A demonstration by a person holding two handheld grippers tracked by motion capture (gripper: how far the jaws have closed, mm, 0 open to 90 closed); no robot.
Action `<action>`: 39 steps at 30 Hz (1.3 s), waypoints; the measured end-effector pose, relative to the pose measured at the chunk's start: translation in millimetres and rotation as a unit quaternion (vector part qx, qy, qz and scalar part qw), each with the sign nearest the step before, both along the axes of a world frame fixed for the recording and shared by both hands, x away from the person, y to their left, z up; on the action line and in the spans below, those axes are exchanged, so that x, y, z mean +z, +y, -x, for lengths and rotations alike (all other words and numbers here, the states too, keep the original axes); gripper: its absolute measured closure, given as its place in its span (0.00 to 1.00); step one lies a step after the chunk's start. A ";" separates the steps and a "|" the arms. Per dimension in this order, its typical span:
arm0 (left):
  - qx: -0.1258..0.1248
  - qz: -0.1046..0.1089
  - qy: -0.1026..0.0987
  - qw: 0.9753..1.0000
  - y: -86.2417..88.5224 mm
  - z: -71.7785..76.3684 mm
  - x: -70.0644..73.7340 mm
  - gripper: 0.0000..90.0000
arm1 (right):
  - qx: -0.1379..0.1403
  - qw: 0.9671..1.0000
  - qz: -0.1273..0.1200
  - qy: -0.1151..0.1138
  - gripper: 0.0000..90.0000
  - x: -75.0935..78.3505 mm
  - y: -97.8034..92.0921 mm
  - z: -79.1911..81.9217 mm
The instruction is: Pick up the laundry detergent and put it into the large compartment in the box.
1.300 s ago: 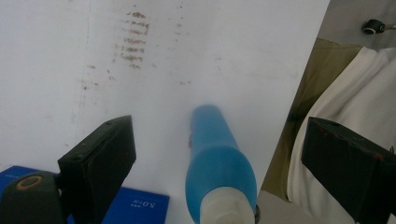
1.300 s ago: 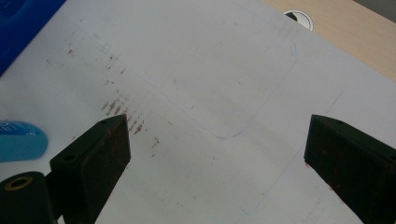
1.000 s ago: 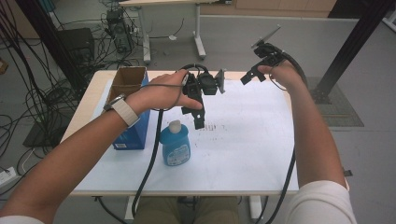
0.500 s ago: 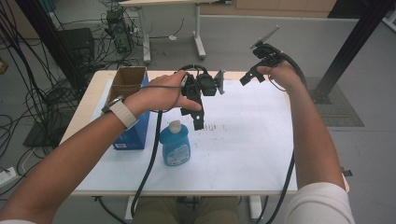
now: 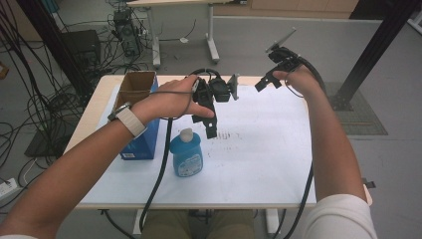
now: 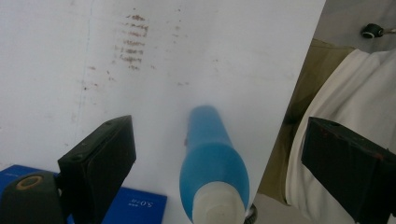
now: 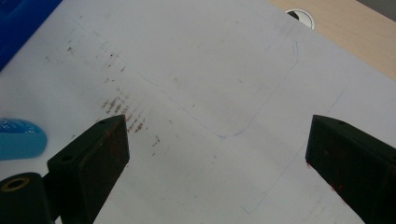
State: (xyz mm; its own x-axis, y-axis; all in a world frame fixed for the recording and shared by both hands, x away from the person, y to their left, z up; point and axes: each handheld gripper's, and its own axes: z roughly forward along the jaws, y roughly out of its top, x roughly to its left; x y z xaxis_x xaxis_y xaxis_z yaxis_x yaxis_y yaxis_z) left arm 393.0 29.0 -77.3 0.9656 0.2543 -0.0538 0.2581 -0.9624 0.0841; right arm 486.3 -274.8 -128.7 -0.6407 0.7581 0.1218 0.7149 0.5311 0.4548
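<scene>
Standing upright on the white table (image 5: 259, 164), the blue bottle (image 5: 186, 153) shows a pale cap, a translucent blue body and a printed label on its front. It sits right below the left gripper (image 5: 208, 120), just under the jaws; in the left gripper view the bottle (image 6: 212, 163) lies between the two black jaws, blurred, cap nearest the camera, and nothing touches it. Those jaws stand wide apart, empty.

Off to that gripper's far side, the right gripper (image 5: 264, 82) hangs high over the table's back edge, well apart from the bottle. Its jaws are spread wide too, with bare sheet between them in the right gripper view.

Against the frames from a second ago, very little shifts: the left gripper holds over the bottle's cap at much the same height, the right gripper stays raised at the back, and the bottle has not moved.

Beside the left hand (image 5: 166, 102) stands a blue box (image 5: 142, 134), its cardboard top open. Rusty brown streaks (image 5: 228, 134) mark the white sheet just past the left gripper's tips, and faint blue outlines (image 7: 261, 93) are drawn under the right one. Around the table, grey floor, black cables (image 5: 30, 124) and another desk's legs (image 5: 211, 35).
</scene>
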 end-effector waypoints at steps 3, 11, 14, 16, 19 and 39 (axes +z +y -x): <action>0.002 -0.001 0.001 1.000 0.1 -0.5 0.4 0.12 | -0.001 1.000 -0.002 -0.001 0.07 0.1 -1.0 0.2; 0.004 0.002 0.001 1.000 2.1 0.2 1.0 0.12 | 0.000 1.000 -0.001 0.000 0.07 0.1 -0.5 -0.2; 0.003 0.002 0.000 1.000 3.0 1.9 2.3 0.11 | -0.001 1.000 -0.002 0.000 0.07 0.5 0.2 0.2; 0.005 0.002 0.000 1.000 3.3 2.6 3.1 0.11 | 0.000 1.000 -0.002 0.000 0.07 0.7 0.4 0.3; 0.005 0.004 0.000 1.000 4.7 3.5 3.5 0.11 | 0.000 1.000 -0.002 0.001 0.07 0.7 0.3 0.2; 0.020 -0.008 -0.001 1.000 21.0 10.1 -3.4 0.11 | 0.004 1.000 -0.002 0.001 0.07 0.9 5.3 -0.2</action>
State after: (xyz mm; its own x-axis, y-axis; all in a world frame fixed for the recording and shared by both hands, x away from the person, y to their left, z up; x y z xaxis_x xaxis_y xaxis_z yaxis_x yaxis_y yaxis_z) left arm 382.9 49.9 -80.7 0.9549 0.2934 -0.0468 0.2961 -0.9526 0.0694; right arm 486.5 -269.5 -127.8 -0.6467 0.7522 0.1264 0.7112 0.5348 0.4562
